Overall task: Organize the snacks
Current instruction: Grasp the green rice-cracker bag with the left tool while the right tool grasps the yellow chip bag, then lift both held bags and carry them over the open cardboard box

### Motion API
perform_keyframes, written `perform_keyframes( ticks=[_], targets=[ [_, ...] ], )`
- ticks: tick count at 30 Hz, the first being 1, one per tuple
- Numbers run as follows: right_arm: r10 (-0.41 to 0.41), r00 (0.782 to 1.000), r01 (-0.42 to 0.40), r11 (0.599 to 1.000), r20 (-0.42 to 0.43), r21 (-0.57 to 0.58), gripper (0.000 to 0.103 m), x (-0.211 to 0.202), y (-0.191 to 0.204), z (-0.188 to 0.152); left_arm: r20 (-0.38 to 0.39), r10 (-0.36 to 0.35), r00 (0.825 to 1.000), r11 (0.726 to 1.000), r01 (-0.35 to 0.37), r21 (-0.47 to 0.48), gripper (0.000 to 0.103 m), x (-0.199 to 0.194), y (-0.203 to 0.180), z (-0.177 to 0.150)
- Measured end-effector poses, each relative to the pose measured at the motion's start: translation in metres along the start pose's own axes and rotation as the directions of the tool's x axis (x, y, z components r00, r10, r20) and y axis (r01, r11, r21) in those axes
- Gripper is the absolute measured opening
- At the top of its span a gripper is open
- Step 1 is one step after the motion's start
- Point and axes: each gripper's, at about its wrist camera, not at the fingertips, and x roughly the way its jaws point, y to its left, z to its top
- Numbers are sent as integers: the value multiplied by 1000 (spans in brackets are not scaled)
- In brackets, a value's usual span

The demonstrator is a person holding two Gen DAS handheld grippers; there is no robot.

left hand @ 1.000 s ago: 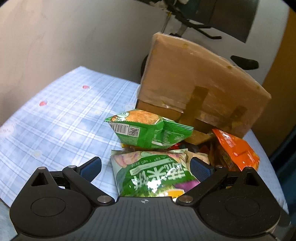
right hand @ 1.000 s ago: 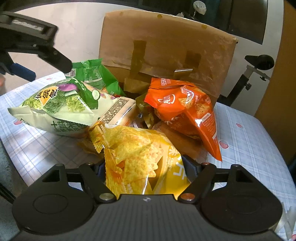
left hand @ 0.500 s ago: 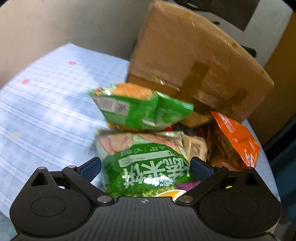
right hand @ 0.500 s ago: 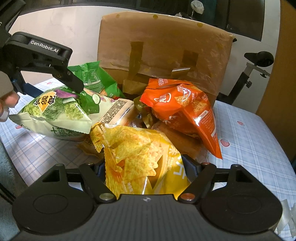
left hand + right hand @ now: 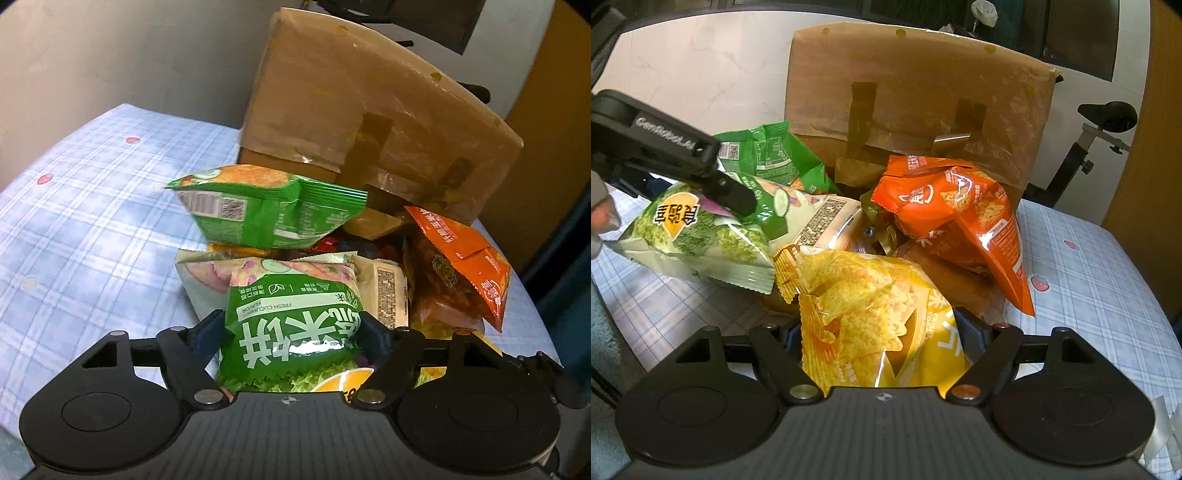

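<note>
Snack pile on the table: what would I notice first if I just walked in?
A bright heap of snack bags spills from a brown cardboard box lying on its side on the checked tablecloth. The left gripper is closing on a green cucumber rice-cracker bag, and the right gripper holds a yellow chip bag.
</note>
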Motion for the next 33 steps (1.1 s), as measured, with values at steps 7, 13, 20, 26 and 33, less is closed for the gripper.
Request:
perform_keyframes(
  ticks=[7,13,20,26,33],
  targets=[
    [7,1000,-7,1000,-10,11,79,-1,-3,2,-14,32,999,999,-32,-1,76,-16,9,-2],
    [26,999,-24,998,-34,50,78,-3,-10,7,-24,55,998,998,-55,-10,76,-32,19,-4],
    [23,998,-19,996,-52,82,78,-8,-14,12,28,58,998,998,-58,11,76,-58,18,-6],
    [30,998,-24,994,-53,107,78,-19,-16,15,72,53,996,999,-54,7,77,-77,19,-6],
    [28,998,-21,990,-48,141,77,-35,-20,21,100,21,995,1000,-22,10,77,-96,17,-6]
  ],
)
